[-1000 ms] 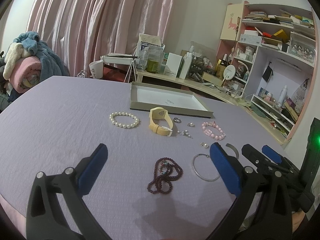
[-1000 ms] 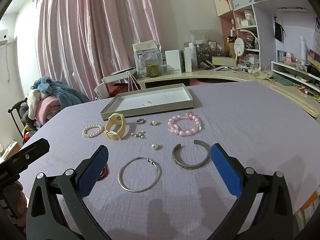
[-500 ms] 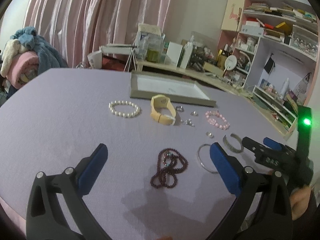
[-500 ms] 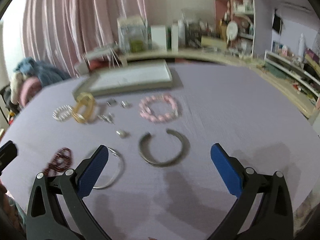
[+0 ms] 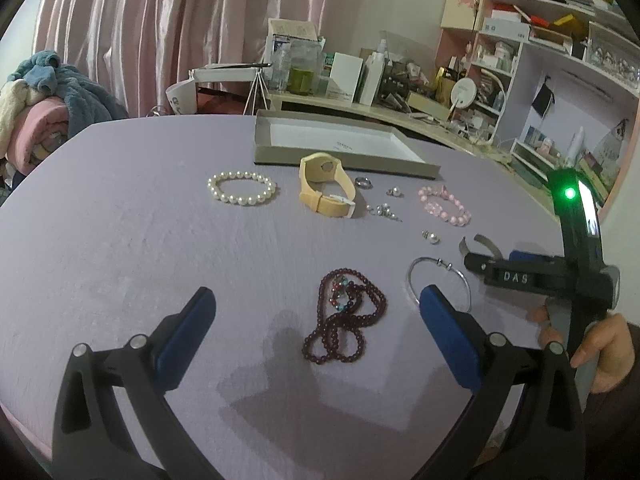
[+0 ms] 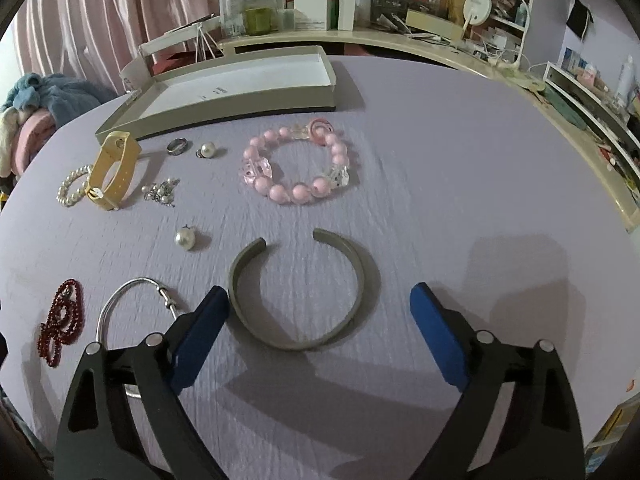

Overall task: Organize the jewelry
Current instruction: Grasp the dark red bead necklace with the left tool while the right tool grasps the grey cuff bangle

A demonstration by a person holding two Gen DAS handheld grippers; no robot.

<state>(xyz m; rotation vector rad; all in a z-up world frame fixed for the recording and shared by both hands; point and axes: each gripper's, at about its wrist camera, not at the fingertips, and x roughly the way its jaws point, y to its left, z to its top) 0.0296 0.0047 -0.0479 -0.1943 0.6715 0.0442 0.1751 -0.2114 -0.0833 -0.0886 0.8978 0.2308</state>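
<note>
My pads [image 6: 200,334] are blue. I see a grey cuff [image 6: 304,292], pink beads [image 6: 298,160], a yellow strap [image 6: 110,172], dark red beads [image 5: 344,312] and a purple cloth [image 6: 460,160].

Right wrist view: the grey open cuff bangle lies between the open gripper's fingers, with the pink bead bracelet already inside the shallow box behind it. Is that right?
Not quite. The pink bead bracelet is not in the shallow box; the right wrist view shows it on the purple cloth in front of the box. The rest holds: the grey cuff bangle lies between the fingers of the right gripper, whose jaws are closing but not yet touching it.
</note>
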